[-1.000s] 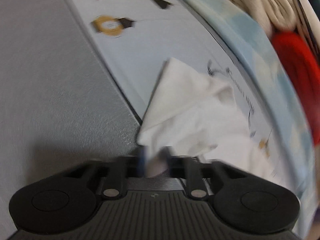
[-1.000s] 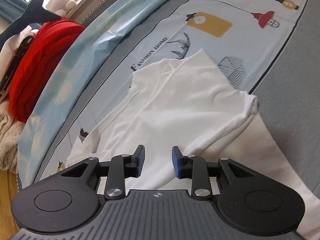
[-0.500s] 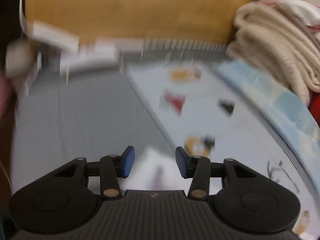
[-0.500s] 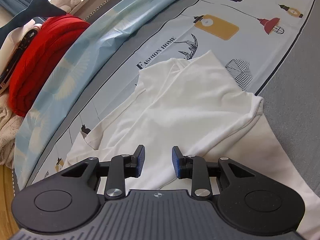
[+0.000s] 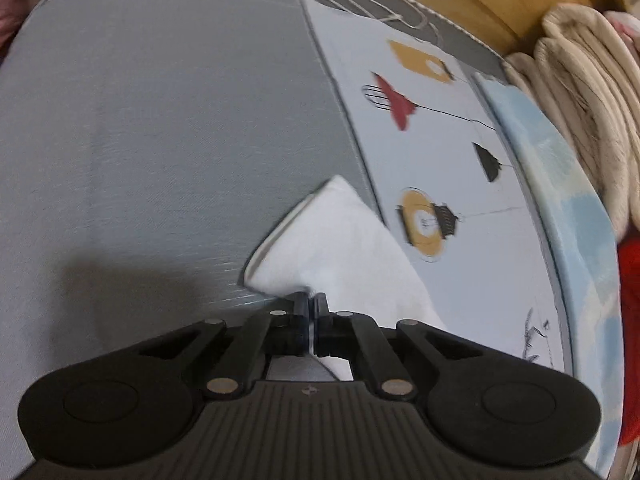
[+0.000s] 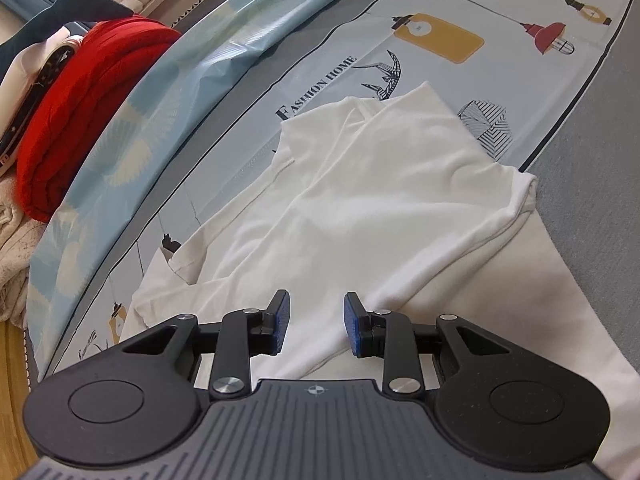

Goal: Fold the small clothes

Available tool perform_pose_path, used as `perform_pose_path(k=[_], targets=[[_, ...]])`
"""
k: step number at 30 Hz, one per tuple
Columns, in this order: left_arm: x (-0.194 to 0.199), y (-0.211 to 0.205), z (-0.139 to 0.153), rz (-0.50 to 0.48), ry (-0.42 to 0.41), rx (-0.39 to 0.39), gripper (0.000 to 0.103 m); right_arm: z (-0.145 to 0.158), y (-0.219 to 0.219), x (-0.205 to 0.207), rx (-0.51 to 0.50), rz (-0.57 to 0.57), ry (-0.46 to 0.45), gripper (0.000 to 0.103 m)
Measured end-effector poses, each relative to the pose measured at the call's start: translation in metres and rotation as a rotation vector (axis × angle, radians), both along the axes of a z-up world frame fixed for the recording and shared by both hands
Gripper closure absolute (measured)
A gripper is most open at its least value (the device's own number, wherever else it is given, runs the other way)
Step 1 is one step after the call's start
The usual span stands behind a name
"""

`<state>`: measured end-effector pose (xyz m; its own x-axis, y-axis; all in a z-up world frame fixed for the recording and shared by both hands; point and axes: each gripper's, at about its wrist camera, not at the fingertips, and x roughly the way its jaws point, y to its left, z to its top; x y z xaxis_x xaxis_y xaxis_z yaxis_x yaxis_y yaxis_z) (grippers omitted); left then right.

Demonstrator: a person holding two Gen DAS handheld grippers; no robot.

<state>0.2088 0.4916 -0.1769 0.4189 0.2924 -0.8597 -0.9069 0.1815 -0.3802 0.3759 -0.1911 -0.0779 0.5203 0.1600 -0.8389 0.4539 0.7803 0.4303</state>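
Grey bed (image 5: 168, 128) w/ a printed cloth (image 6: 440, 8) spread on top. The white garment (image 6: 360, 208) lies partly folded on that cloth, one edge reaching onto the grey. Your right gripper (image 6: 316, 322) hovers over its near part, jaws partway apart, nothing between the pads. Your left gripper (image 5: 311, 308) is pressed together, pinching a corner of the white garment (image 5: 340, 240) at the cloth's border.
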Motion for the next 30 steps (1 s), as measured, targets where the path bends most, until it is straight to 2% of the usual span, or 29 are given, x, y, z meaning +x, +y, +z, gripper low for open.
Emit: perform_pose_path(k=[2,4,5,7,8,9,10,12,15,17,19,25,27,28,29,30], targets=[[0.01,0.003,0.011,-0.053,-0.01,0.011,0.102,-0.001,-0.001,0.0,-0.002,-0.001,0.003,0.072],[0.011,0.007,0.036,-0.07,-0.179,0.049,0.102,-0.003,-0.002,0.0,-0.004,-0.002,0.008,0.072],[0.011,0.008,0.058,-0.086,-0.3,0.105,0.1,-0.003,-0.002,0.0,-0.005,-0.003,0.01,0.072],[0.004,0.007,0.091,-0.099,-0.507,0.225,0.073,-0.004,-0.003,0.001,-0.01,-0.004,0.012,0.072],[-0.002,0.005,0.102,-0.096,-0.598,0.284,0.054,-0.004,-0.004,0.001,-0.013,-0.004,0.013,0.072],[-0.008,0.003,0.109,-0.085,-0.639,0.334,0.053,-0.005,-0.005,0.001,-0.014,-0.004,0.013,0.072],[-0.009,0.002,0.11,-0.086,-0.617,0.357,0.054,-0.005,-0.005,0.001,-0.016,-0.004,0.013,0.072],[-0.003,0.004,0.095,-0.089,-0.481,0.349,0.055,-0.005,-0.006,0.001,-0.02,-0.006,0.012,0.072],[0.007,0.013,0.053,-0.075,-0.213,0.239,0.064,-0.006,-0.005,0.0,-0.02,-0.004,0.016,0.072],[0.01,0.016,0.026,-0.09,-0.123,0.188,0.064,-0.006,-0.004,0.0,-0.017,0.0,0.017,0.072],[0.01,0.022,0.007,-0.102,-0.123,0.149,0.064,-0.007,-0.003,0.0,-0.018,0.004,0.018,0.072],[0.023,0.042,-0.023,-0.101,-0.205,0.163,0.064,-0.012,-0.003,0.0,-0.023,0.009,0.031,0.072],[0.029,0.047,-0.027,-0.127,-0.225,0.185,0.064,-0.014,-0.004,0.0,-0.03,0.013,0.037,0.072],[0.032,0.049,-0.029,-0.148,-0.22,0.199,0.066,-0.015,-0.004,-0.001,-0.034,0.016,0.04,0.072],[0.036,0.05,-0.028,-0.172,-0.213,0.208,0.089,-0.017,-0.004,-0.001,-0.036,0.021,0.046,0.072],[0.039,0.051,-0.027,-0.204,-0.227,0.185,0.093,-0.018,-0.005,-0.001,-0.035,0.024,0.052,0.072]])
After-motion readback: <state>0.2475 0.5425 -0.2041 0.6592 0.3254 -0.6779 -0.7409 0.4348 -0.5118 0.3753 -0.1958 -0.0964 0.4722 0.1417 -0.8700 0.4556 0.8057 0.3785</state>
